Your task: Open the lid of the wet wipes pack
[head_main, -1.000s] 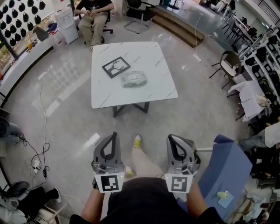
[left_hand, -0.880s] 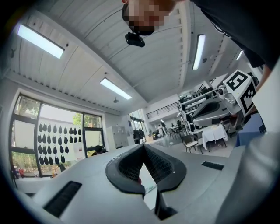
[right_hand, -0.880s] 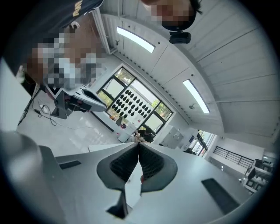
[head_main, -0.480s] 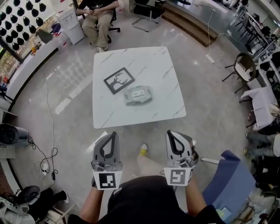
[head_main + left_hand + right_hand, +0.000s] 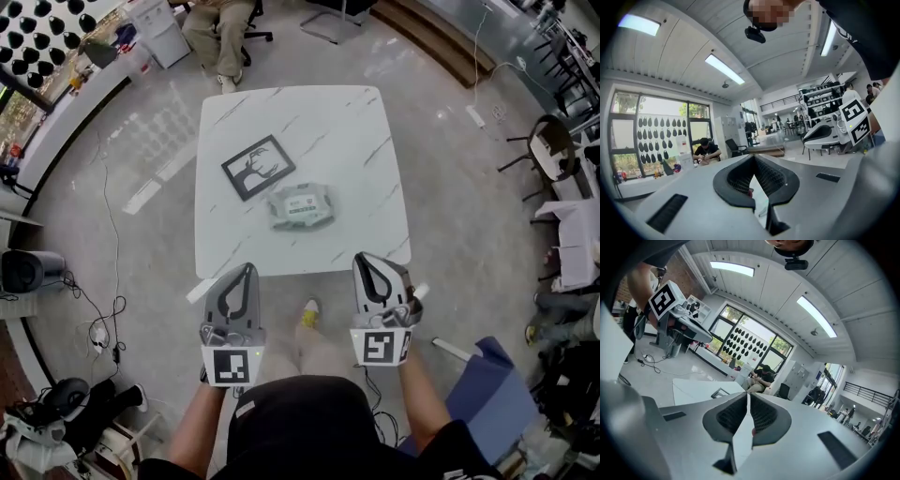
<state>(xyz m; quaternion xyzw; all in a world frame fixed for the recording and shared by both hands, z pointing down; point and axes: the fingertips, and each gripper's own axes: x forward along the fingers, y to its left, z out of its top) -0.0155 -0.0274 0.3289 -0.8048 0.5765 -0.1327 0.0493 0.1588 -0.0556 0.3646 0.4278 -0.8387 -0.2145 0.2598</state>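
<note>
The wet wipes pack (image 5: 300, 206), pale green with a white lid on top, lies flat near the middle of the white marble table (image 5: 356, 122). A black picture frame (image 5: 257, 167) lies just beyond it to the left. My left gripper (image 5: 247, 270) and right gripper (image 5: 360, 259) are held side by side at waist height, short of the table's near edge and well away from the pack. Both are shut with nothing in them; their jaws meet at the tips in the left gripper view (image 5: 753, 158) and the right gripper view (image 5: 747, 394). The lid looks closed.
A person (image 5: 225, 28) sits on a chair beyond the table's far side, next to a white cabinet (image 5: 159, 33). Cables (image 5: 98, 328) trail on the floor at the left. A blue chair (image 5: 478, 384) stands at my right, and a dark chair (image 5: 553, 141) farther right.
I have stepped toward the table, so its near edge now lies just ahead of the gripper tips. Both grippers keep the same shut pose at my waist.
</note>
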